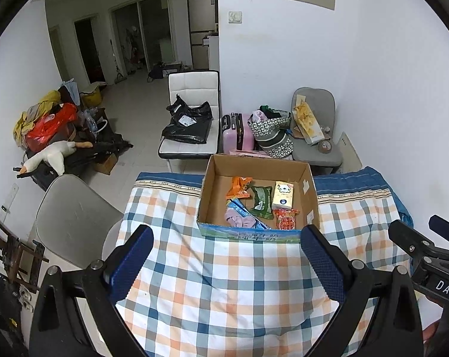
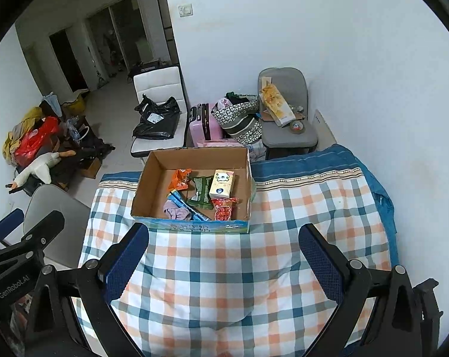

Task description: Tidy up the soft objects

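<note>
An open cardboard box (image 1: 212, 190) (image 2: 148, 184) stands on the checked tablecloth (image 1: 224, 282) (image 2: 218, 273). Inside lie an orange packet (image 1: 238, 186) (image 2: 179, 178), a green pack (image 1: 261, 202) (image 2: 201, 192), a cream tissue pack (image 1: 283, 195) (image 2: 222, 185), a red packet (image 1: 286, 219) (image 2: 224, 208), a blue wrapper (image 1: 239, 206) (image 2: 181, 201) and a lilac cloth (image 1: 241, 220) (image 2: 178, 212). My left gripper (image 1: 227, 263) hovers open above the cloth, just short of the box. My right gripper (image 2: 224, 260) is open at the same distance. Neither holds anything.
A grey chair (image 1: 72, 220) (image 2: 57, 217) stands left of the table. Beyond the table are a white chair with a black bag (image 1: 188, 122) (image 2: 157, 117), a pink suitcase (image 1: 237, 132) (image 2: 202, 125), a patterned bag (image 1: 273, 132) (image 2: 240, 119) and another grey chair (image 1: 316, 148) (image 2: 286, 136). Clutter and a plush goose (image 1: 50, 157) (image 2: 37, 168) lie at the left wall.
</note>
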The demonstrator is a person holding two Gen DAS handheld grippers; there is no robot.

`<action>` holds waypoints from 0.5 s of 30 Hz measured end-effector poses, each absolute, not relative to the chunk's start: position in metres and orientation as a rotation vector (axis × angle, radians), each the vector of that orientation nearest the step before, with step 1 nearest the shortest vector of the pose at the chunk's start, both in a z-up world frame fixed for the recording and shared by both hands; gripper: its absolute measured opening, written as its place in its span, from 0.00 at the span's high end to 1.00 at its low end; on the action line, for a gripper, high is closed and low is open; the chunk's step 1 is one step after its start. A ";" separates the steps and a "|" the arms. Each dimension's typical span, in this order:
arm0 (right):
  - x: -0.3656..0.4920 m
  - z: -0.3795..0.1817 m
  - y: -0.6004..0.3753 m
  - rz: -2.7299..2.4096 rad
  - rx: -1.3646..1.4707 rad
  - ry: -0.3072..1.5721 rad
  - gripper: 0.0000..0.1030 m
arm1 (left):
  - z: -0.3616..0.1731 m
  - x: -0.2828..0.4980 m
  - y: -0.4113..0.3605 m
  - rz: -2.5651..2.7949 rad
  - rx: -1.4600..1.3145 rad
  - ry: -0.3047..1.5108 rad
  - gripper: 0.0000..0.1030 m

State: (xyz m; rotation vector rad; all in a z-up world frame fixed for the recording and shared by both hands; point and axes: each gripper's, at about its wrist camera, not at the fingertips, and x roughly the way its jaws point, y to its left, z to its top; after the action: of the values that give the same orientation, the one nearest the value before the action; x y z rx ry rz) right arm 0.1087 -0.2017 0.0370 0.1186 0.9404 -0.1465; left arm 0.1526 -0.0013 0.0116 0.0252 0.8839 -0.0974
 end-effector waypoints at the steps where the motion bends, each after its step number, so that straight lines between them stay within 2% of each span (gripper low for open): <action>1: 0.108 0.037 -0.201 -0.148 0.116 0.942 0.01 | 0.012 0.152 -0.001 -0.094 0.023 0.885 0.02; 15: 0.110 0.032 -0.196 -0.137 0.120 0.945 0.01 | 0.014 0.151 0.002 -0.071 0.031 0.877 0.02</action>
State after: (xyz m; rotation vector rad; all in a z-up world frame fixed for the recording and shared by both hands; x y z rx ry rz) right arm 0.1100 -0.1959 0.0318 0.1204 0.9448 -0.1370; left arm 0.1507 0.0023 0.0143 0.0311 0.8773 -0.0710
